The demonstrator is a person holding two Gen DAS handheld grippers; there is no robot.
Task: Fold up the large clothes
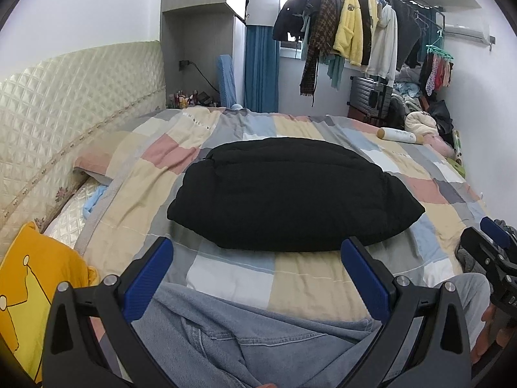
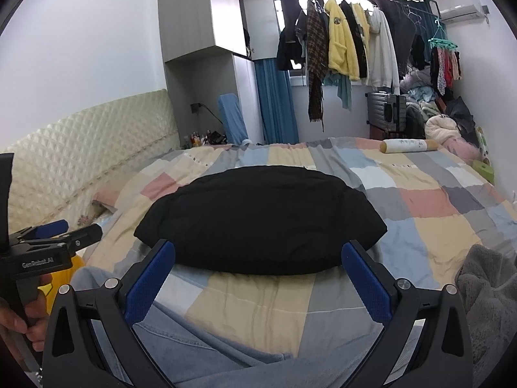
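A black garment [image 1: 290, 194] [image 2: 258, 220] lies folded into a thick oblong bundle in the middle of the patchwork quilt [image 1: 307, 274] [image 2: 436, 226]. My left gripper [image 1: 257, 270] hovers open just short of its near edge, nothing between the blue pads. My right gripper [image 2: 258, 271] is also open, in front of the same edge and empty. The right gripper [image 1: 494, 245] shows at the right border of the left wrist view. In the right wrist view the left gripper [image 2: 55, 236] appears at the left, held by a hand [image 2: 19, 320]. Blue denim [image 1: 242, 339] lies below both grippers.
A quilted cream headboard [image 1: 64, 103] runs along the left. A yellow cloth [image 1: 38, 291] lies at the near left, a grey fluffy cloth [image 2: 488, 291] at the near right. A cream cylinder [image 2: 408, 146] rests on the far quilt. Hanging clothes [image 2: 342, 38] and a suitcase [image 2: 386, 110] stand behind the bed.
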